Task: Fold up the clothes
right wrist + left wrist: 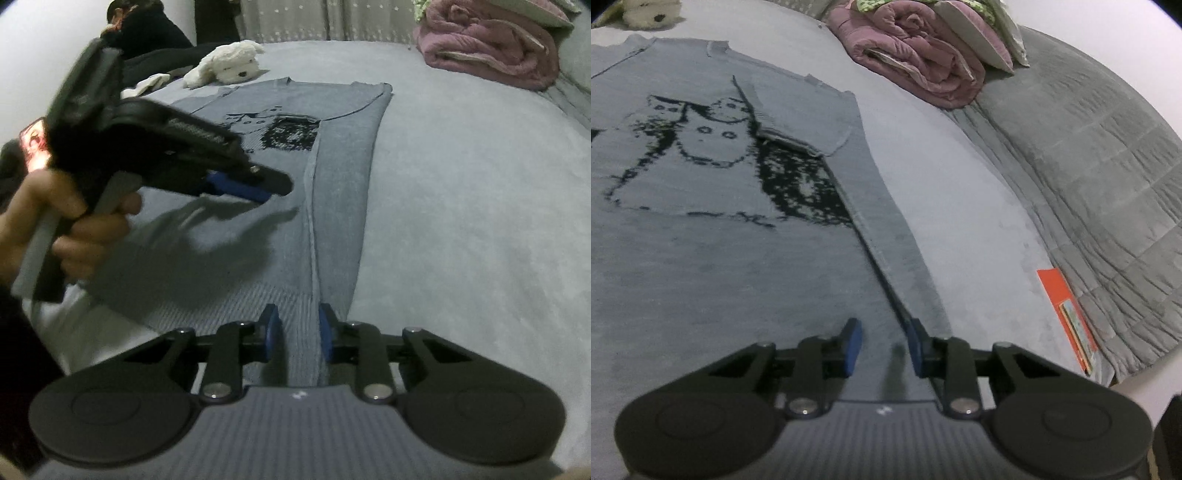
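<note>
- Flat on the bed (461,192): grey sweater (332,192), printed side up, one sleeve folded in across the chest.
- Left gripper (882,345) low over the sweater near its side seam; fingers (852,343) apart, holding nothing.
- Right gripper (298,338) over the ribbed hem; fingers (271,338) apart, empty.
- Hand (62,229) grips the left tool's handle.
- Pink quilt (491,55) and plush toy (229,62) at the bed's far end.

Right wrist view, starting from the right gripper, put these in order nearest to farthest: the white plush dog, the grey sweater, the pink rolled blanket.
From the right gripper:
1. Grey sweater, directly beneath and ahead of the fingers.
2. White plush dog, far ahead to the left, beyond the sweater's collar.
3. Pink rolled blanket, far ahead to the right, at the bed's far corner.
</note>
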Demonstrator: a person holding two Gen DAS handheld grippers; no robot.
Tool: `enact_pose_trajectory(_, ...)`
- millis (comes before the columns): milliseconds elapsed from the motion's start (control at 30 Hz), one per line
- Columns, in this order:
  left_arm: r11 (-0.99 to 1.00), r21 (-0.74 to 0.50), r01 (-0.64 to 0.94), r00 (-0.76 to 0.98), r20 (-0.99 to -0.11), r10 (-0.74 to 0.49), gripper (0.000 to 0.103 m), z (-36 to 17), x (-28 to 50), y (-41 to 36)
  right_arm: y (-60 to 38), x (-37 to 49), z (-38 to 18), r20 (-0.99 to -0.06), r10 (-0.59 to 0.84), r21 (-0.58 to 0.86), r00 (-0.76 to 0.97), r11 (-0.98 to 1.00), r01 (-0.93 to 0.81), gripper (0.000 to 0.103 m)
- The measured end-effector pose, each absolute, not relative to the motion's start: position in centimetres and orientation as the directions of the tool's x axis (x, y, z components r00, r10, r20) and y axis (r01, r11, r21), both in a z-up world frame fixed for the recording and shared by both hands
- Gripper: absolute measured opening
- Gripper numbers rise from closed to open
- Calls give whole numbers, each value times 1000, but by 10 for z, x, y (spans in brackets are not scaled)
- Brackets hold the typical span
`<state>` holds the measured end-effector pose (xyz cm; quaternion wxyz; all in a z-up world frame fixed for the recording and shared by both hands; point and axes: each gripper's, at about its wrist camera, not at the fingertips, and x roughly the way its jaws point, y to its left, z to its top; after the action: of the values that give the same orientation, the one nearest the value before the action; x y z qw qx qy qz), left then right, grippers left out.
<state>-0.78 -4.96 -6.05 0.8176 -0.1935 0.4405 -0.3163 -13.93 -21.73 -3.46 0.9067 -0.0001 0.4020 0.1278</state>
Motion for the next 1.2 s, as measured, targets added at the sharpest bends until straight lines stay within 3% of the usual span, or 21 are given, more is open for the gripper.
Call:
enact_pose_trajectory(100,713,-613,340,413,-584,-699,28,-62,-5,-56,-219,-142,-34,-729,229,98,645,968,-232,20)
enact_pose_trajectory(233,707,-619,343,420,-572,-705,30,-62,-7,-62,-221,-144,-31,-729,232,115,644,969,-219,9)
enact_pose_trajectory(300,704,-618,349,424,-566,-707,38,-61,-9,-64,-221,-145,-29,-727,238,128,644,968,-214,8)
enact_pose_trajectory(400,695,-625,356,426,-554,-715,40,-58,-10,-64,-221,-145,-23,-722,255,152,643,965,-212,8)
enact_pose_trajectory(867,647,-694,315,470,-478,-742,47,-50,2,-49,-196,-145,3,-709,309,123,633,939,-320,8)
enact_pose_trajectory(1033,657,-690,304,467,-493,-734,46,-54,5,-54,-193,-142,2,-724,314,120,615,934,-336,8)
enact_pose_trajectory(1133,679,-664,314,469,-513,-719,37,-58,3,-60,-192,-142,1,-733,309,114,606,934,-338,8)
enact_pose_trajectory(1200,694,-644,323,477,-522,-707,3,-60,1,-64,-191,-142,0,-739,306,111,600,934,-340,8)
